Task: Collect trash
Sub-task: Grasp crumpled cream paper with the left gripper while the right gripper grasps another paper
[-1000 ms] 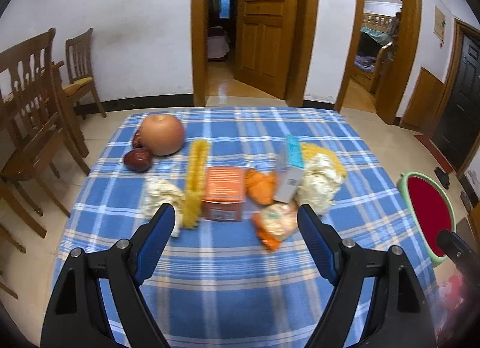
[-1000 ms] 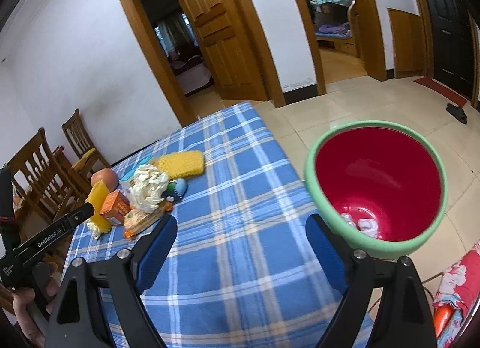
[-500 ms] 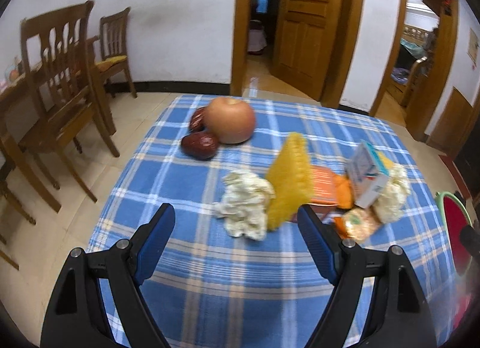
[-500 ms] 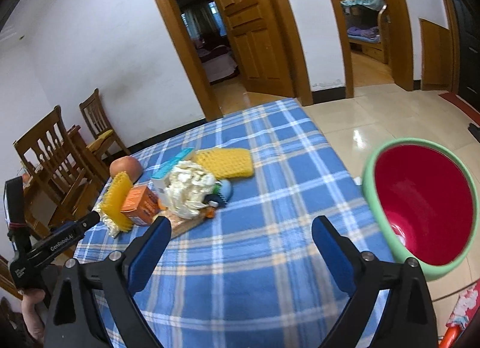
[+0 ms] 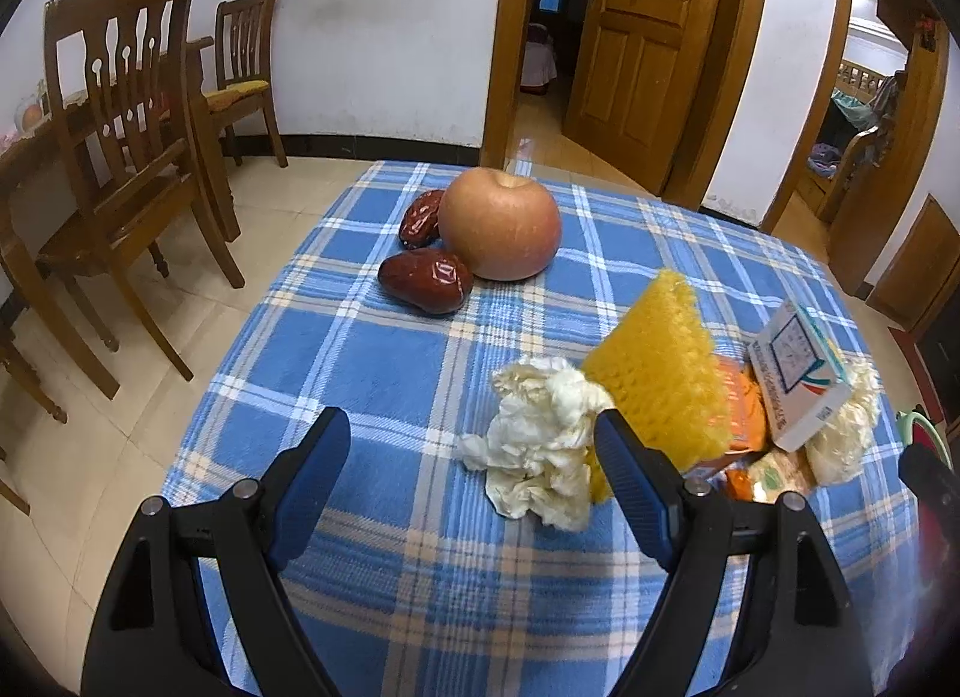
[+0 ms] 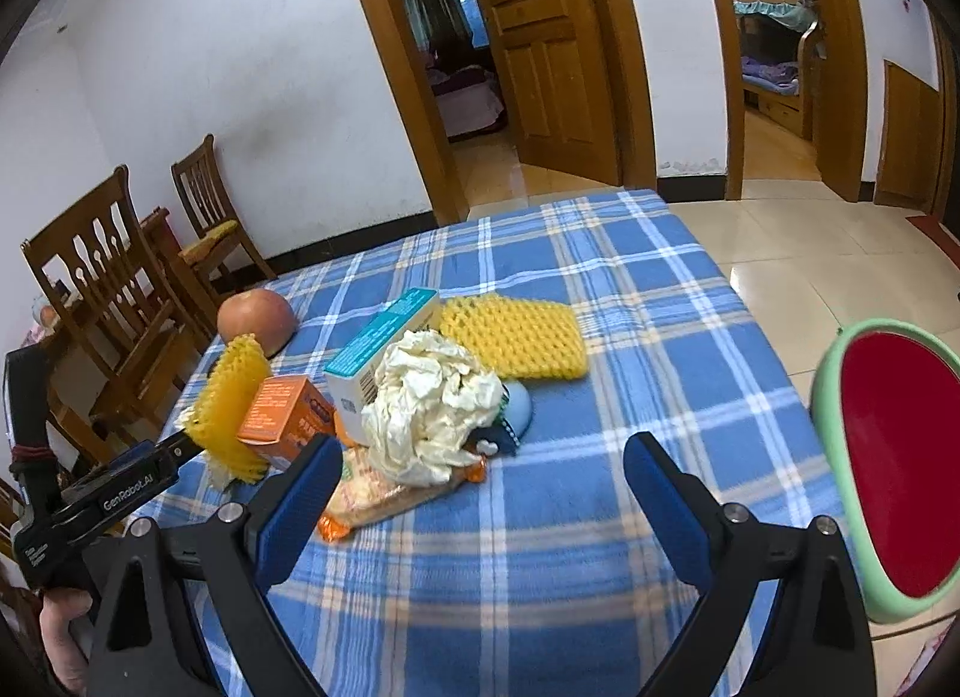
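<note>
Left tongs (image 5: 474, 460) spread and empty, right tip just beside crumpled tissue (image 5: 537, 445) mid-table. Right tongs (image 6: 483, 472) spread wide, empty, just been opening over blue checked tablecloth (image 6: 600, 547). Red bin (image 6: 888, 475) off the table's right edge.

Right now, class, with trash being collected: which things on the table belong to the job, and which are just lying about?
Job: crumpled tissue; yellow foam net; orange box; snack wrapper; red bin.

Lying about: apple; dates; chairs.
</note>
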Available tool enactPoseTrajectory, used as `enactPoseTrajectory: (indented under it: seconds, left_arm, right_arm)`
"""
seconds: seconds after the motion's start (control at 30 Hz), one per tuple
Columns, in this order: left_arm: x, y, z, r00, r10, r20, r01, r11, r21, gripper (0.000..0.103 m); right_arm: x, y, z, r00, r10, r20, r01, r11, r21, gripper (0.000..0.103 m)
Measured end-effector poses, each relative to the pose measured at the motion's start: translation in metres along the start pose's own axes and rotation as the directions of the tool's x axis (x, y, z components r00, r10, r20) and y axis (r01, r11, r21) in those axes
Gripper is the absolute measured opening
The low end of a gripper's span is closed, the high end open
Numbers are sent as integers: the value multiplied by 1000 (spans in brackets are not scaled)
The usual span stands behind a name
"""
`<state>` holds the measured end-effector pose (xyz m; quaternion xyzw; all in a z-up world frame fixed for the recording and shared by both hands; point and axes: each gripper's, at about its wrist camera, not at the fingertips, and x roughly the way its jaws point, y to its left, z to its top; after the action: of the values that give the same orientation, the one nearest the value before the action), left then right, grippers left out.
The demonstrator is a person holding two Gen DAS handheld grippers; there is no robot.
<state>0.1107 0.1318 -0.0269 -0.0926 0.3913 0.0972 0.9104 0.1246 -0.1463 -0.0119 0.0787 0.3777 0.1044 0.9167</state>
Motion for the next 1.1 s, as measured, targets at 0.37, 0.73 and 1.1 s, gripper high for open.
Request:
enactPoseTrajectory:
  seconds: [0.37,0.73,1.1]
  left_arm:
    - [23,2,-5,998,-41,-41,40,999,-22,79]
    - [29,4,-10,985,-151,-85,147,988,-55,36]
    - [4,4,-16,982,-183,-51,180,982,-56,25]
  right_arm:
    - [36,5,2,998,18,-57,-18,1000,-3,85]
    - [40,11,-3,994,83,-72,-85,996,-29,35]
    - [12,11,-9,994,107,-19,-107,994,-32,30]
